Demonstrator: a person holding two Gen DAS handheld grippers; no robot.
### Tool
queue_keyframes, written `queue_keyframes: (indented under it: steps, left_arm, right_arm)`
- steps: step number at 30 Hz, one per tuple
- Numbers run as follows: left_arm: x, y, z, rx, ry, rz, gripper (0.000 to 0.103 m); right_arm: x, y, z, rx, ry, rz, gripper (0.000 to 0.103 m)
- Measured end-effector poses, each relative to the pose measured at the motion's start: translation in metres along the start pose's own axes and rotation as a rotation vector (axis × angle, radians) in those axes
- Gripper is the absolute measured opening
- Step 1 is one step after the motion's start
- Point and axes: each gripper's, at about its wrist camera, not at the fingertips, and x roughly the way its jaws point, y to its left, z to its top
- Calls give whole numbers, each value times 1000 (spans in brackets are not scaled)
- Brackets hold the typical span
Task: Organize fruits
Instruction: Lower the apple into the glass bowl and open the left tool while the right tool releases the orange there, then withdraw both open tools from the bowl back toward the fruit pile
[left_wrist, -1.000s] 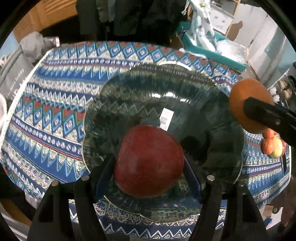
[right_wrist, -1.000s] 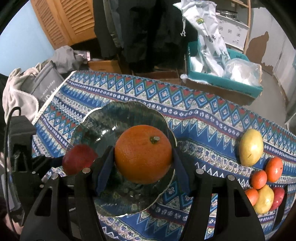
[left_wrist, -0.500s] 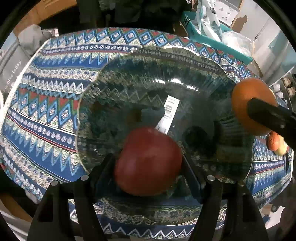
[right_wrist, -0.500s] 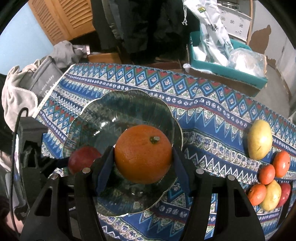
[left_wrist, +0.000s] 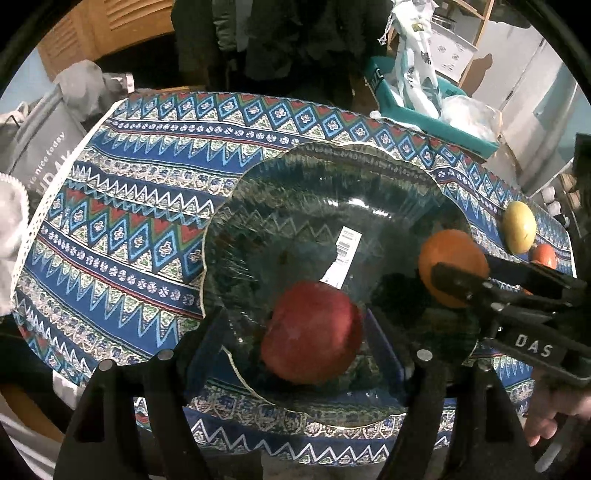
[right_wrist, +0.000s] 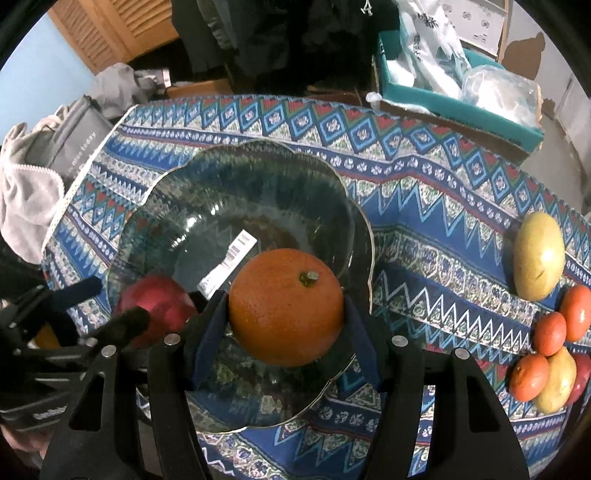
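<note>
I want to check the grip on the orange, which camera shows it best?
The right wrist view: the orange sits centred between the right gripper pads, stem visible. The left wrist view shows the orange only at the side, partly hidden by a gripper finger.

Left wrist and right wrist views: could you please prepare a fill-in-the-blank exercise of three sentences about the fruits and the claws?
1. The right claw is shut on the ___.
2. The left claw stands open, with the red ___ between its fingers.
3. The white barcode label sits on the bottom of the glass ___.

Missing words: orange; apple; bowl.
</note>
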Motion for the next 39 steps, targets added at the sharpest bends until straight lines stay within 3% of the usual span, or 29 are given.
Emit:
queue_keyframes:
  steps: [6,16,28,32,39]
  left_arm:
    - [-7,1,2,1,-23,5,77]
    - [-19,-2,5,-3,-53,-12,77]
    - [-58,-34,17,36,-150,-74,77]
    - [-70,-44,20,39,-179,-100,77]
    - [-95,-67,24,60,-229,-152,77]
  right_arm:
    - [5,1,-3,-21,14,-27,64]
    - [-18,-10,3,33,-54,-20,64]
    - [-93,-22,9,55,-217,-149,64]
    - [-119,-28,8,71,-268,-162,70]
    - [-162,-39,-1,77,-350,-188,71]
